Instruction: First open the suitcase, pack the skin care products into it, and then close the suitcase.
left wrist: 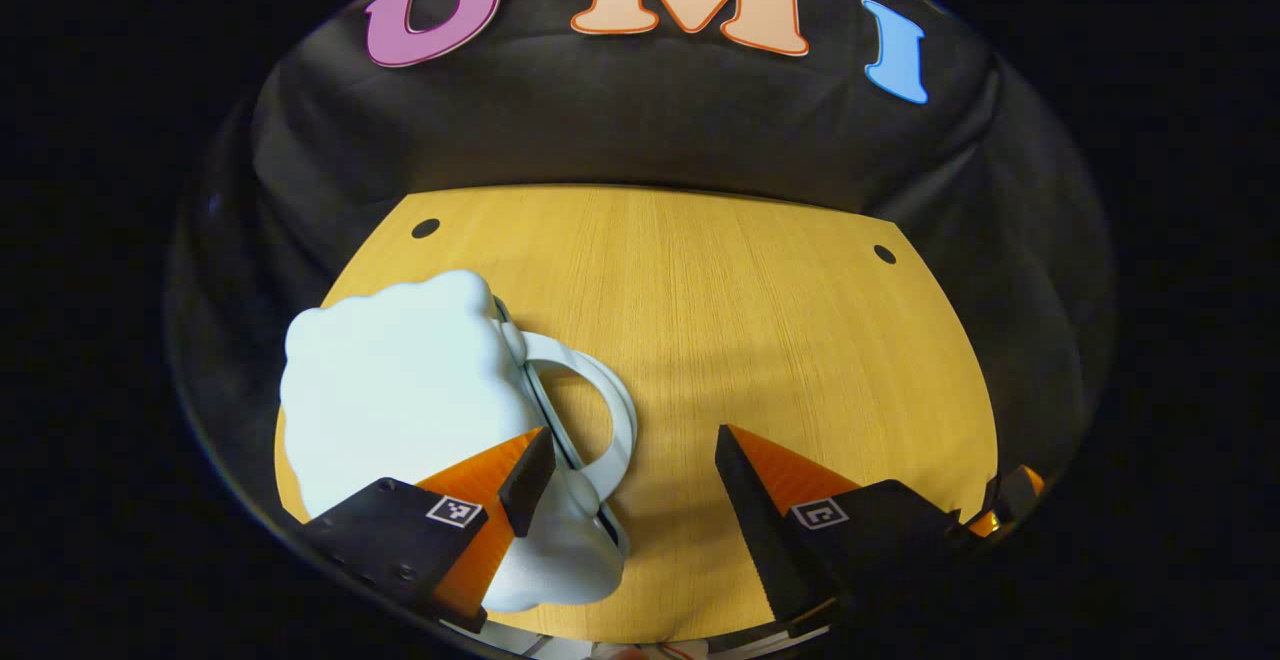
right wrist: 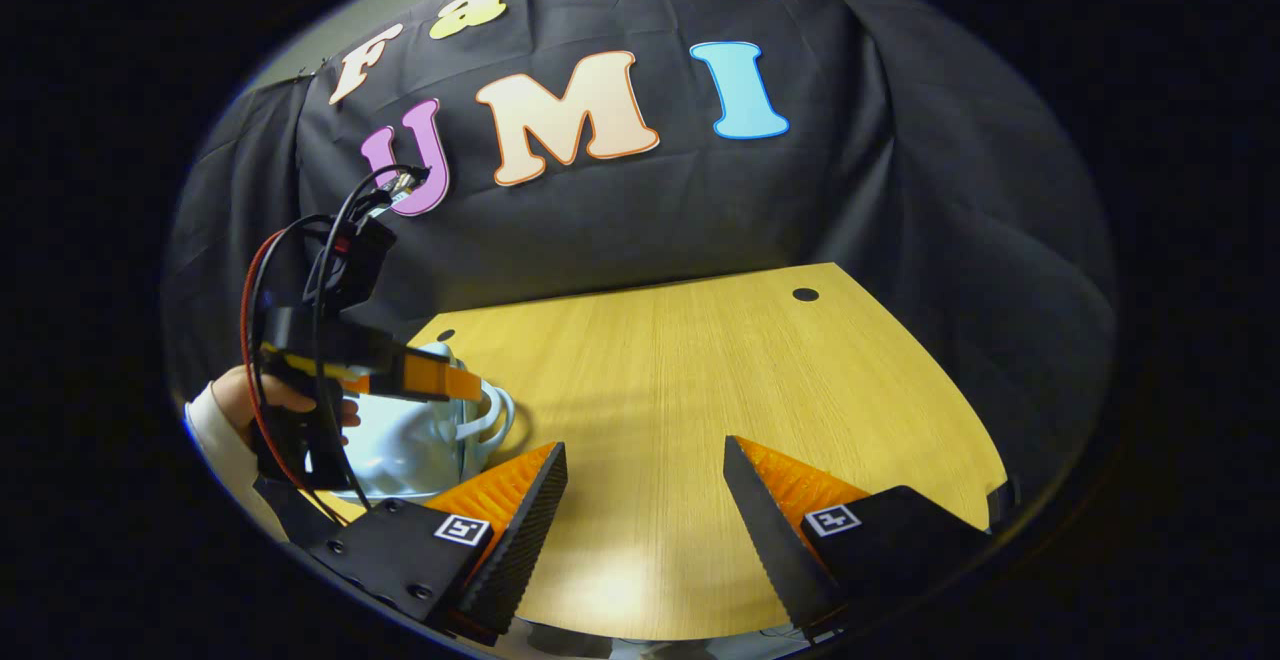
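Observation:
A pale blue, cloud-shaped suitcase [left wrist: 400,390] lies on the left part of the wooden table [left wrist: 780,340]. Its two halves are closed together along a seam, and a white loop handle [left wrist: 612,402] sticks out to the right. My left gripper [left wrist: 631,435] hangs open just above it, with one finger over the shell and the other over bare table. The right gripper view shows the suitcase [right wrist: 410,450] at the left, with the left gripper [right wrist: 400,375] over it, held by a hand [right wrist: 270,395]. My right gripper [right wrist: 642,447] is open over the table, holding nothing.
Two small dark holes [left wrist: 425,228] [left wrist: 884,253] mark the table's far corners. Black cloth [left wrist: 650,130] hangs behind the table. Cables [right wrist: 330,230] rise from the left gripper's body. Bare wood [right wrist: 700,370] stretches right of the suitcase.

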`<state>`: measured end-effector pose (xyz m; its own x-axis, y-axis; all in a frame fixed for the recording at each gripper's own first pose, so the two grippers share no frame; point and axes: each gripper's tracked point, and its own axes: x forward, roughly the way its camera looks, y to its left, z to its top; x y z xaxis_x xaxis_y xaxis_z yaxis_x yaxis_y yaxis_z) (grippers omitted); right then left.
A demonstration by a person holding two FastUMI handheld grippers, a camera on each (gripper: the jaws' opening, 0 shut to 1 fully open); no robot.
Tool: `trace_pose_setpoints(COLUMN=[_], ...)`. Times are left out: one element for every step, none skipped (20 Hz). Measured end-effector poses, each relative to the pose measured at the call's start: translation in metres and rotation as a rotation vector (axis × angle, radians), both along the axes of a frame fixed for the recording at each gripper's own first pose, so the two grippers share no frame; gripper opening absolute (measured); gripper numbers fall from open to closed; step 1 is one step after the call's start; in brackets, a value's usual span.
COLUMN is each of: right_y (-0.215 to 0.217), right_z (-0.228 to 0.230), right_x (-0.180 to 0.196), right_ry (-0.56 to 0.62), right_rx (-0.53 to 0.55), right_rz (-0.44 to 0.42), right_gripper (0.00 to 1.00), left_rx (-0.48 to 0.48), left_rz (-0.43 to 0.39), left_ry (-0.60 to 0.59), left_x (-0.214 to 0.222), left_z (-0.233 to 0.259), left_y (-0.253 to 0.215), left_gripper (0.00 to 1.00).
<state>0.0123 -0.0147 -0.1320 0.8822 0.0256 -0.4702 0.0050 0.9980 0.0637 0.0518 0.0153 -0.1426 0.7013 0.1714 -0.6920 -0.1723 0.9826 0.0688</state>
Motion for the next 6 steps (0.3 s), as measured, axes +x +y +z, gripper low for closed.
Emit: trace_pose_setpoints(right_y=[0.002, 0.003, 0.003, 0.004, 0.005, 0.005], right_z=[0.001, 0.002, 0.002, 0.003, 0.004, 0.006], right_x=[0.0, 0.0, 0.0, -0.001, -0.004, -0.006], right_ry=[-0.004, -0.007, -0.01, -0.011, -0.013, -0.017], right_rx=[0.009, 0.013, 0.014, 0.015, 0.015, 0.016], right_rz=[0.012, 0.024, 0.036, 0.05, 0.062, 0.074], right_gripper=[0.98, 0.98, 0.98, 0.98, 0.98, 0.93], left_rx=[0.01, 0.01, 0.003, -0.005, -0.014, -0.02], left_rz=[-0.005, -0.013, -0.016, -0.01, -0.004, 0.001], left_ry=[-0.009, -0.013, -0.014, -0.014, -0.014, -0.015], left_x=[-0.01, -0.021, -0.029, -0.039, -0.047, -0.056], left_z=[0.006, 0.01, 0.012, 0.012, 0.012, 0.011], left_y=[-0.006, -0.015, -0.022, -0.028, -0.034, -0.039], left_gripper=[0.96, 0.96, 0.95, 0.96, 0.96, 0.96])
